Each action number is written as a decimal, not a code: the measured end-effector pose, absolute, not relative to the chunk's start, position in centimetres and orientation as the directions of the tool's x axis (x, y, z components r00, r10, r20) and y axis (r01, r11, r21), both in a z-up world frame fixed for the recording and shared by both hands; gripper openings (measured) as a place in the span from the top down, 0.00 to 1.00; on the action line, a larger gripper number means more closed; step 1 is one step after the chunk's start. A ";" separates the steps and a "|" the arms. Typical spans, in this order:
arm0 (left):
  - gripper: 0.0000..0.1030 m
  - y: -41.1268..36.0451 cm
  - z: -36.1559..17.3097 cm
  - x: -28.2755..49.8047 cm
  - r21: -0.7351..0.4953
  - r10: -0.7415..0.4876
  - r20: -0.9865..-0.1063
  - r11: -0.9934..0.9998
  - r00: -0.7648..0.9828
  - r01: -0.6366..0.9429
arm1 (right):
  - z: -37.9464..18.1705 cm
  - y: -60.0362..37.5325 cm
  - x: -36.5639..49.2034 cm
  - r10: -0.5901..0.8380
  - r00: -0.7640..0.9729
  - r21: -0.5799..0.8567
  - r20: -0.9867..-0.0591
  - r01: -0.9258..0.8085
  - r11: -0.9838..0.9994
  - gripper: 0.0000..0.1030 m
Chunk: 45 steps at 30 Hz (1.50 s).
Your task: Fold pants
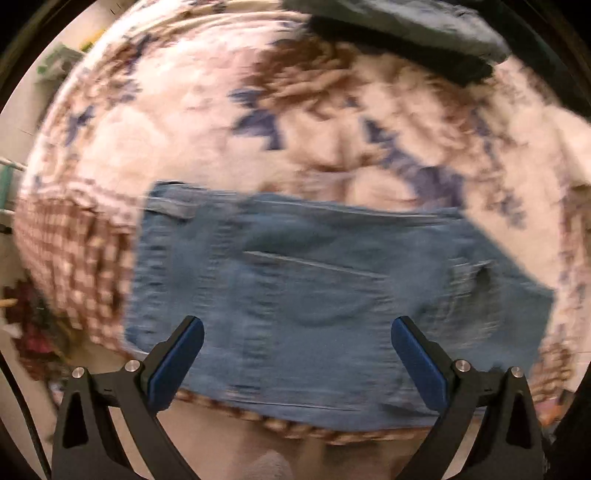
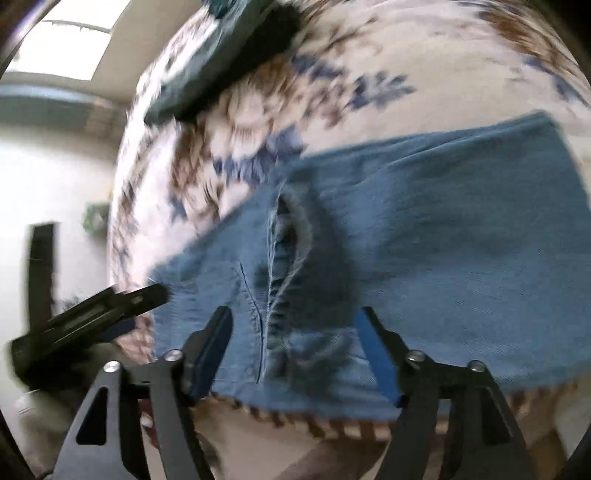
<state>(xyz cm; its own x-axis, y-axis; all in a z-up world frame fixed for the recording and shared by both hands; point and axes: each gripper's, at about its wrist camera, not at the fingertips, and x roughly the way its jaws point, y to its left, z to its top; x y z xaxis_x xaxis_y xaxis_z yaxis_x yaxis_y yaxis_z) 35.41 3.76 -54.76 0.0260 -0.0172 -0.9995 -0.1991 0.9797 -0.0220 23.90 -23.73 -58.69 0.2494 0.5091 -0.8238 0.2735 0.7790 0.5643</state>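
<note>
Although both views are smeared, I can make out the blue denim pants [image 1: 314, 295] folded into a compact block on a floral cover [image 1: 207, 122], white with brown and blue flowers. Through the left wrist camera, at the far left, that cover has a brown checked border [image 1: 70, 258] which runs on along the near edge, just under the near hem of the denim. My left tool [image 1: 297, 332] stands wide, its blue-padded fingers [image 1: 177, 363] splayed over the near part of the pants with nothing between them; I cannot tell whether the tips touch the cloth. A back pocket [image 1: 317, 288] faces up between the fingers. At the far right lies a dark folded garment [image 1: 399, 33], well apart from the pants.

Through the right wrist camera, the other tool pokes in from the left, its black tip at the left corner of the pants [image 2: 424, 240]. My right tool [image 2: 295, 325] is also wide and holds nothing, its fingers [image 2: 210, 354] spread over the near edge of the denim, where an opening in the cloth [image 2: 286, 240] gapes just beyond them. The dark garment [image 2: 229, 55] shows at the far left here, resting on the floral cover [image 2: 388, 55].
</note>
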 end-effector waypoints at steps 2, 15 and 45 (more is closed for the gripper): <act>0.00 1.8 -55.7 35.7 -0.105 -0.107 -0.994 0.973 0.003 -0.205 | -57.8 -27.1 22.5 0.447 0.251 0.511 -0.858 0.332 0.793 0.28; 0.63 -4.4 -63.0 34.5 -0.129 -0.144 -0.981 0.985 -0.133 -0.117 | -64.3 -39.8 18.6 0.323 0.010 0.274 -0.946 0.555 0.786 0.36; 0.75 -6.3 -56.8 32.8 -0.168 -0.175 -0.984 0.973 -0.030 -0.161 | -65.5 -29.1 24.8 0.341 -0.039 0.310 -0.939 0.331 0.892 0.89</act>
<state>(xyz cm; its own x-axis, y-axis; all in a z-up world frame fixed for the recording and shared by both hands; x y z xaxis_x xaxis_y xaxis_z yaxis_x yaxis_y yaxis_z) 32.80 -6.30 -56.80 -0.0298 -0.1747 -0.9842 -0.1609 0.9726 -0.1678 24.82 -29.14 -65.50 -0.0391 0.3406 -0.9394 0.3306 0.8916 0.3095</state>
